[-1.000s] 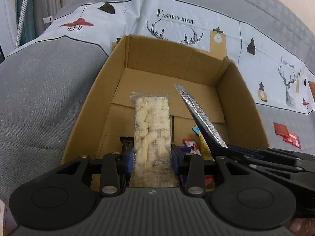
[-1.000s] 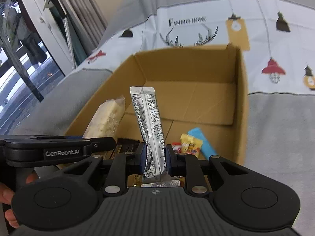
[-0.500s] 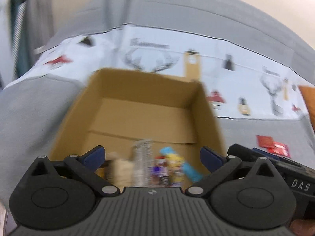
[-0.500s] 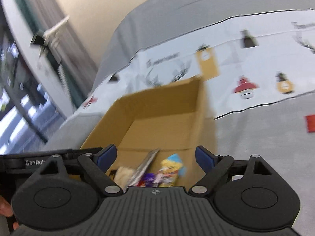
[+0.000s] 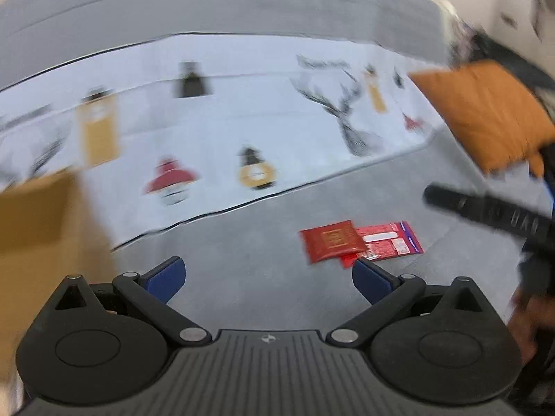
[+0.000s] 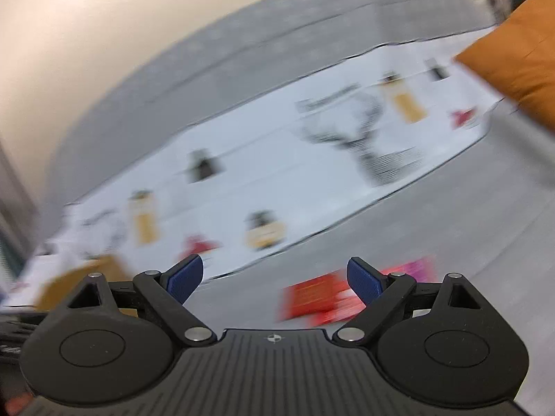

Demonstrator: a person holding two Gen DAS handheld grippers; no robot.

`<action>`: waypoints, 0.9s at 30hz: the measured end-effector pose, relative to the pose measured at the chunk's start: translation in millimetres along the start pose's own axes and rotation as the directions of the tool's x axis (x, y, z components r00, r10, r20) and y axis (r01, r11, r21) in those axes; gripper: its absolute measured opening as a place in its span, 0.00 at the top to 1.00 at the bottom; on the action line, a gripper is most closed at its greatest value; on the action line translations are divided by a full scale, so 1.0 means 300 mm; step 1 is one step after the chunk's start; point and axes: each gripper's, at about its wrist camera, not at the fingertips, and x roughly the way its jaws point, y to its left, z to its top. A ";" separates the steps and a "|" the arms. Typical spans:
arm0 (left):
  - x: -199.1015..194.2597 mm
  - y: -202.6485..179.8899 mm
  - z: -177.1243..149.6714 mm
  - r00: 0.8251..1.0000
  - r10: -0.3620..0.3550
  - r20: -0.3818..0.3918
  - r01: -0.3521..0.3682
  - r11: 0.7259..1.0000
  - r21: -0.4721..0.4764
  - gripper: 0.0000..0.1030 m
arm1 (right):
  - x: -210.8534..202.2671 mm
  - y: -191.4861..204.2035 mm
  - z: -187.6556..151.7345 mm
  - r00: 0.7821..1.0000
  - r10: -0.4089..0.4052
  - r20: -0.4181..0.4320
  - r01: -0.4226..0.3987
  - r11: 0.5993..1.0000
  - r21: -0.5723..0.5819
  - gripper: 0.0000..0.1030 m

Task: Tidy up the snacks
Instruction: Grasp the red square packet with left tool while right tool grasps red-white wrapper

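Nearest, left gripper [image 5: 269,279] spread wide, nothing between the blue pads; right gripper [image 6: 274,277] likewise gaping and empty. Just beyond, on grey cover [image 5: 242,242], two red snack packets [image 5: 333,244] overlapping, a purple-edged one [image 5: 392,242] under the darker. Left, blurred cardboard box [image 5: 31,215]. Farther: printed white cloth [image 5: 242,121], orange cushion [image 5: 485,118].
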 end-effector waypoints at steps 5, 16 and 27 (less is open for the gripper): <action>0.295 -0.091 0.050 0.997 -0.039 -0.067 0.045 0.995 0.090 0.01 | 0.144 -0.297 0.002 0.985 -0.109 -0.130 0.137 0.965 0.223 0.31; 0.635 -0.139 0.041 0.976 -0.187 -0.112 0.203 0.967 0.154 0.13 | 0.307 -0.400 -0.094 0.974 0.000 -0.229 0.103 0.893 0.439 0.31; 0.543 -0.050 0.046 0.987 -0.055 -0.151 0.060 0.998 0.027 0.52 | 0.460 -0.273 -0.024 0.972 -0.111 -0.207 0.135 0.985 0.107 0.86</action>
